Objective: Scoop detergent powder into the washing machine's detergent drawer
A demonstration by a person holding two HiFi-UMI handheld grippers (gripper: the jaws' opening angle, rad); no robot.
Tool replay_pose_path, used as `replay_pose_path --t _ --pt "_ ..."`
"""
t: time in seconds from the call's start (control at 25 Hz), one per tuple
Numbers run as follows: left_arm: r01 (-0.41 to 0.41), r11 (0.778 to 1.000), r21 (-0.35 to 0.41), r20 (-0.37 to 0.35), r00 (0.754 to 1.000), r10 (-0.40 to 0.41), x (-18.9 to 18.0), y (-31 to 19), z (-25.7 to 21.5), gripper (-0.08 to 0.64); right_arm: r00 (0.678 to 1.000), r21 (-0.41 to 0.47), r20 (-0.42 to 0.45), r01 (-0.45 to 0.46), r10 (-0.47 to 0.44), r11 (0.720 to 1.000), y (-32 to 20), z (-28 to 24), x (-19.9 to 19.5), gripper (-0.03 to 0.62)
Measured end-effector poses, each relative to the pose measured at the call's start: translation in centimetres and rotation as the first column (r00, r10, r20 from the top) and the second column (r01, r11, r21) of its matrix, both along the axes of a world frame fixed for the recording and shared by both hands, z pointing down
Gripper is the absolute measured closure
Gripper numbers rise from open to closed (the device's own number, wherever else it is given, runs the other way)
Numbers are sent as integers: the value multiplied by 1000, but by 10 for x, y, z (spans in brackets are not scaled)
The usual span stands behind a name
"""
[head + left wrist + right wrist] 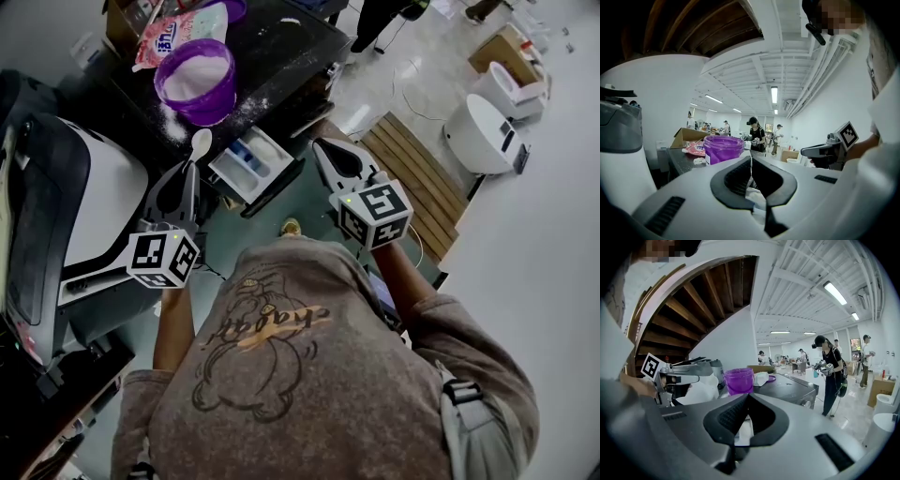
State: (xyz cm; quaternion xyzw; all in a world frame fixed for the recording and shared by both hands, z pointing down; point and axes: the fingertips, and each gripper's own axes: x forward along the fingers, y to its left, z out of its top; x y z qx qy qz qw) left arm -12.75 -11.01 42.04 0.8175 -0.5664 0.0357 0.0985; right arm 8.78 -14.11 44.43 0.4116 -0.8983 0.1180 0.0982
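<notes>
1. The left gripper (pixel 190 166) has its jaws closed on the handle of a white spoon (pixel 201 143). The bowl is raised between the tub (pixel 221 95) at its 12 o'clock and the open drawer (pixel 228 172) at its 4 o'clock.
2. This looks like the carry from tub to drawer, though it cannot be told whether the bowl holds powder.
3. The next move likely calls for a level swing toward 4 o'clock, then a tip over a drawer compartment.
4. The right gripper (pixel 321 145) has its jaws together on nothing, at the drawer's 3 o'clock and apart from it.
5. Spilled powder (pixel 170 120) rings the tub on the worktop (pixel 281 47), and a bag (pixel 169 37) lies at the tub's 11 o'clock. Nothing sits between spoon and drawer.
</notes>
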Motion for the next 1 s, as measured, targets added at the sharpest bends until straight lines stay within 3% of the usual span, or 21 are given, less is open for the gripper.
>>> replay_pose_path --t 1.0 --pt "-4 1000 -17 -22 1000 3 2 -3 -1 537 999 10 -30 9 -9 1000 -9 -2 3 592"
